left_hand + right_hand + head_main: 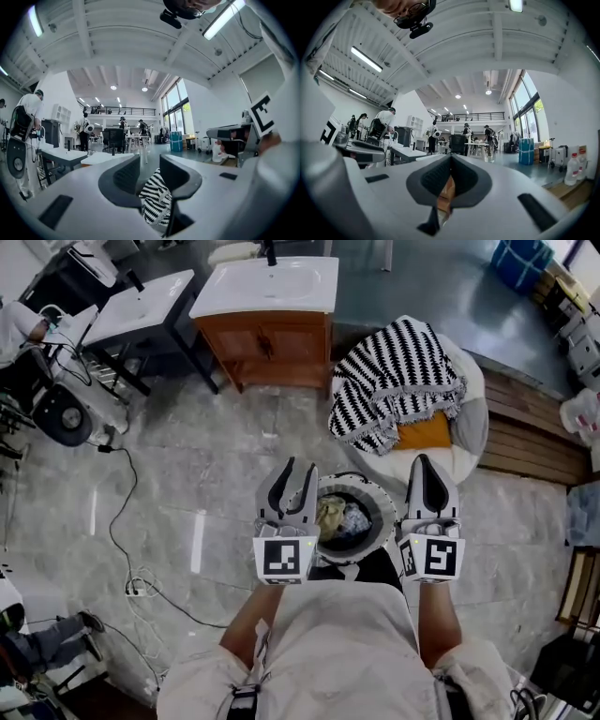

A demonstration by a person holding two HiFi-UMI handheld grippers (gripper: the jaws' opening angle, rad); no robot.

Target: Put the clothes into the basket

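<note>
A round basket (385,514) stands on the floor right in front of me, with crumpled clothes (341,519) inside. Just beyond it, a black-and-white zigzag cloth (397,374) drapes over a white seat (473,390), above an orange cloth (423,432). My left gripper (299,471) hangs over the basket's left rim, open and empty. In the left gripper view the zigzag cloth (155,198) shows far off through the left gripper (149,164). My right gripper (427,461) is over the basket's right rim, shut on nothing. In the right gripper view the right gripper (451,157) has its tips together.
A wooden cabinet with a white basin (271,317) stands ahead on the left, next to a dark-legged white table (142,306). A cable (120,521) trails over the marble floor at left. Wooden steps (525,432) lie to the right. Several people stand far off.
</note>
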